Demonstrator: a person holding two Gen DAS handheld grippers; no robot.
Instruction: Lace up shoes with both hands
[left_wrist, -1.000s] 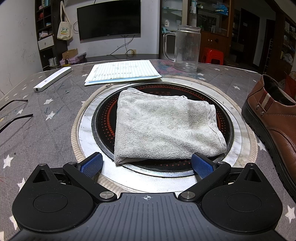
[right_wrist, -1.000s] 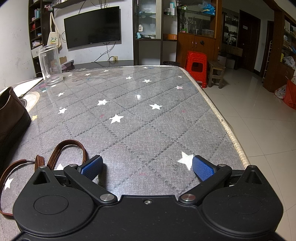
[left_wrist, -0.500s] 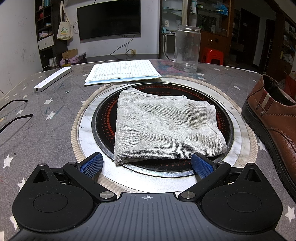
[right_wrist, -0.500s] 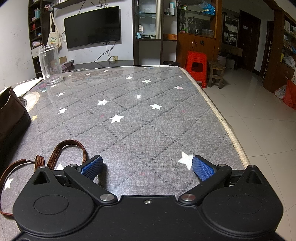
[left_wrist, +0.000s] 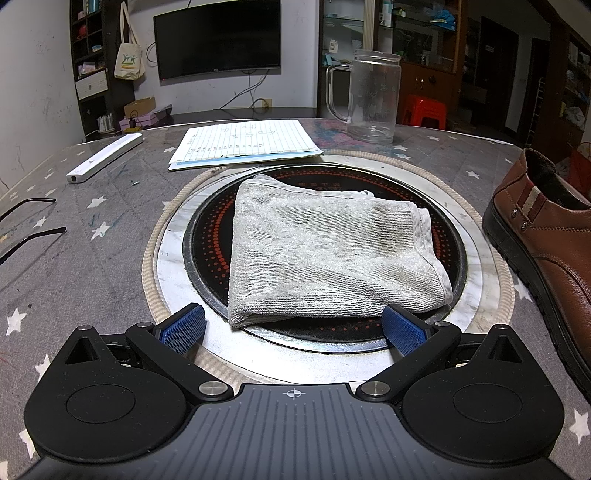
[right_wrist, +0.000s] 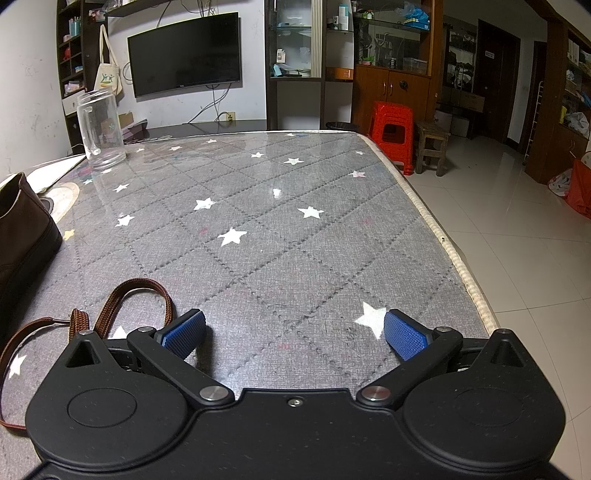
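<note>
- Shoe (left_wrist: 546, 254), brown leather with a dark sole, stood on the bench (left_wrist: 74, 258) at the right edge of my left wrist view, beside the round metal ring of the cooktop (left_wrist: 476, 258) set in the bench top.
- In my right wrist view I saw only the heel part of this shoe (right_wrist: 22, 236), at the far left.
- The brown shoelace (right_wrist: 136, 295) lay loose on the bench, in a loop just in front of the left finger of my right gripper (right_wrist: 295, 332); one part of it ran to the lower left edge of the view. I could not tell if it was threaded into the shoe.
- My right gripper was released, with its blue pads (right_wrist: 404, 334) wide apart and nothing between them; it hung low over the grey star-patterned cover of the bench, near the right edge of the bench.
- My left gripper (left_wrist: 293, 328) was released too, its pads wide apart at the near rim of the cooktop.
- A folded grey towel (left_wrist: 328, 258) lay on the black cooktop glass, just ahead of the left gripper and not touching it.
- Farther on the bench I saw a lined paper sheet (left_wrist: 245, 144), a clear glass mug (left_wrist: 373, 99) and a white bar (left_wrist: 105, 157) at the left.
</note>
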